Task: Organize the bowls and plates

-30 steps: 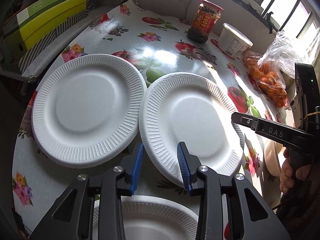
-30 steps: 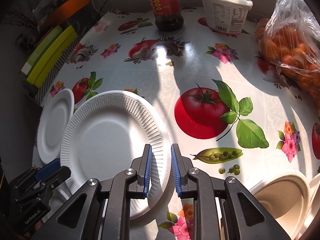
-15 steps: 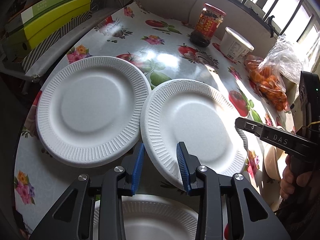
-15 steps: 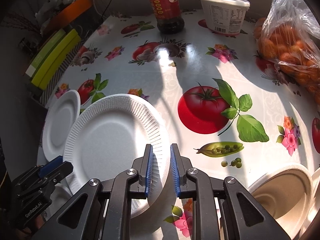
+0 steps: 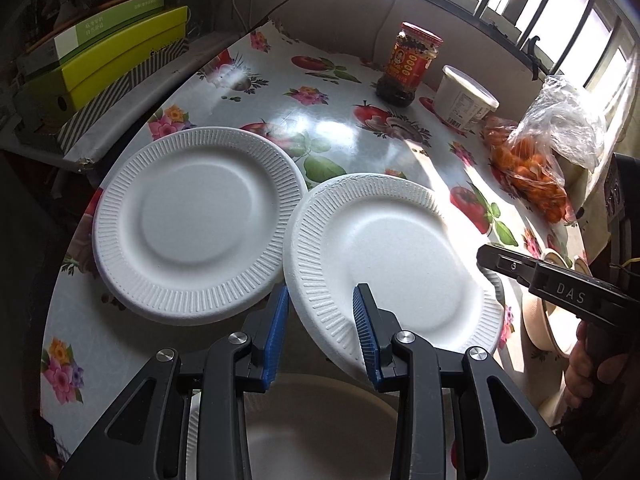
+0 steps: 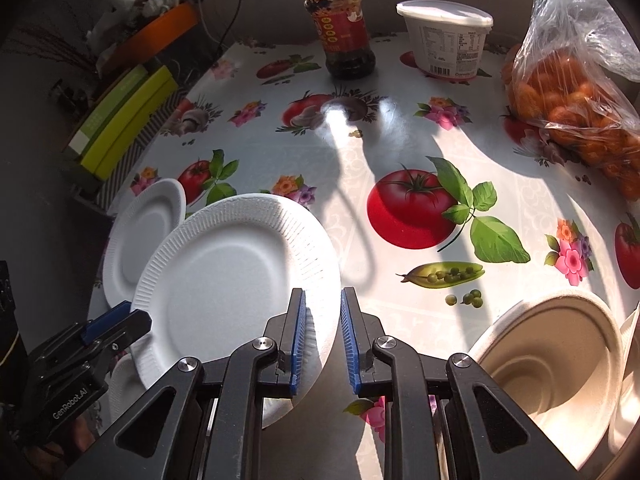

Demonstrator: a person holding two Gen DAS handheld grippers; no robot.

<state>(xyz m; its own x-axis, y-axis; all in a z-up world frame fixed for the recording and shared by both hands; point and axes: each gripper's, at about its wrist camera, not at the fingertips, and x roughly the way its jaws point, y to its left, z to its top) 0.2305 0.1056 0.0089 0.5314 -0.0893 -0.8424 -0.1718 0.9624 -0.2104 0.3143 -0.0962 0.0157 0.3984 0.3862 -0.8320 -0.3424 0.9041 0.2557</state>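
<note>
**A:** Over at the left edge of the bench [image 5: 360, 140], seeing a flat plate [image 5: 196, 224]: white, ribbed rim, lying fully down on the fruit-print cloth.

**B:** And just beside it, toward the middle, spotting the tilted plate [image 6: 236, 280]. Same white ribbed kind, right side raised off the cloth, left rim pressed up close to the flat plate's rim. Touching or lapping over, cannot tell.

**A:** Now to the right gripper [image 6: 323, 293]. Reaching in from the bench's near right side, jaws drawn fully together, pinching the tilted plate by its near right rim. Firm hold, by the look of it.

**B:** Agreed. Turning to the left gripper [image 5: 320, 292]. Jaws partly apart, blue pads pressing on nothing, hovering over the near left rim of the tilted plate. No grip at all.

**A:** Directly beneath that gripper, at the bench's near edge, catching a third plate [image 5: 320, 420], white again, mostly hidden by the black fingers.

**B:** Down at the near right edge, noting a beige bowl [image 6: 552, 360], upright, well apart from the plates.

**A:** Along the far edge, picking out a red-labelled jar [image 5: 408, 64] and a white lidded tub [image 5: 464, 100] side by side.

**B:** And toward the far right edge, a clear bag of orange fruit [image 5: 532, 164], slumped in the sunlight.
</note>
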